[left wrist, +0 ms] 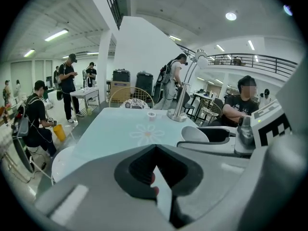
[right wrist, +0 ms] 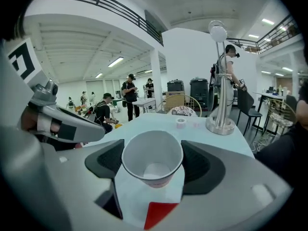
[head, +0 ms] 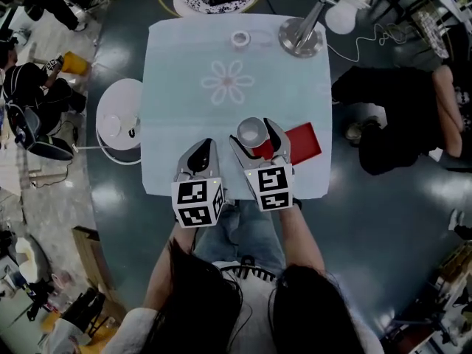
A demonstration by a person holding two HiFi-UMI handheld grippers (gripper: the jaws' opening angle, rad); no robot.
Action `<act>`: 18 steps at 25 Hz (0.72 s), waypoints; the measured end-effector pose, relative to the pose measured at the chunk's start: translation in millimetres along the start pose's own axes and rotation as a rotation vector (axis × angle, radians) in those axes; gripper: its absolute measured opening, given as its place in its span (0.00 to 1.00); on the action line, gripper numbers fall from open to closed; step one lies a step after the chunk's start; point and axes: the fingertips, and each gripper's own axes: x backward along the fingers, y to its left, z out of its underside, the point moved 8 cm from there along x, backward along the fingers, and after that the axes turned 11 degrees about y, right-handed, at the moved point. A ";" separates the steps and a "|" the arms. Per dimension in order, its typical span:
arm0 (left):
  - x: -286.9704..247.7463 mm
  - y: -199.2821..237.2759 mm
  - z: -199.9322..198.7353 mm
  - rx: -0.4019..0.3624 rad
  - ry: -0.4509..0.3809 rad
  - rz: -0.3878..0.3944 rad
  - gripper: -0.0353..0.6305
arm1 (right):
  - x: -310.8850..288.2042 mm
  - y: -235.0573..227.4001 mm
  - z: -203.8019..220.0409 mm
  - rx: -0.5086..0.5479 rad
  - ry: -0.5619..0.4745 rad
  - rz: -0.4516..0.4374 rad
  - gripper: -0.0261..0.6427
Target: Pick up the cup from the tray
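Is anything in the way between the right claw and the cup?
Nothing visible. The cup sits between the jaws of the right claw, with both pads against its sides, above the red tray. The left claw is off to the side and blocks nothing.

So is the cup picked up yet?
Nearly. Done: the right hand-held gripper is shut on the white cup. In hand: the cup seems lifted clear of the red tray, which shows below it. Left: perhaps just raising it higher. The left hand-held gripper is shut and empty.
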 end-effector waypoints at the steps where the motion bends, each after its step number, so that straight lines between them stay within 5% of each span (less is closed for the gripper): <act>1: 0.7 5.0 -0.8 0.010 -0.002 -0.010 0.05 | -4.5 3.0 -4.1 0.013 0.001 -0.010 0.62; 18: -12.1 49.3 -15.6 0.093 -0.016 -0.102 0.05 | -69.0 27.8 -14.3 0.100 0.061 -0.129 0.62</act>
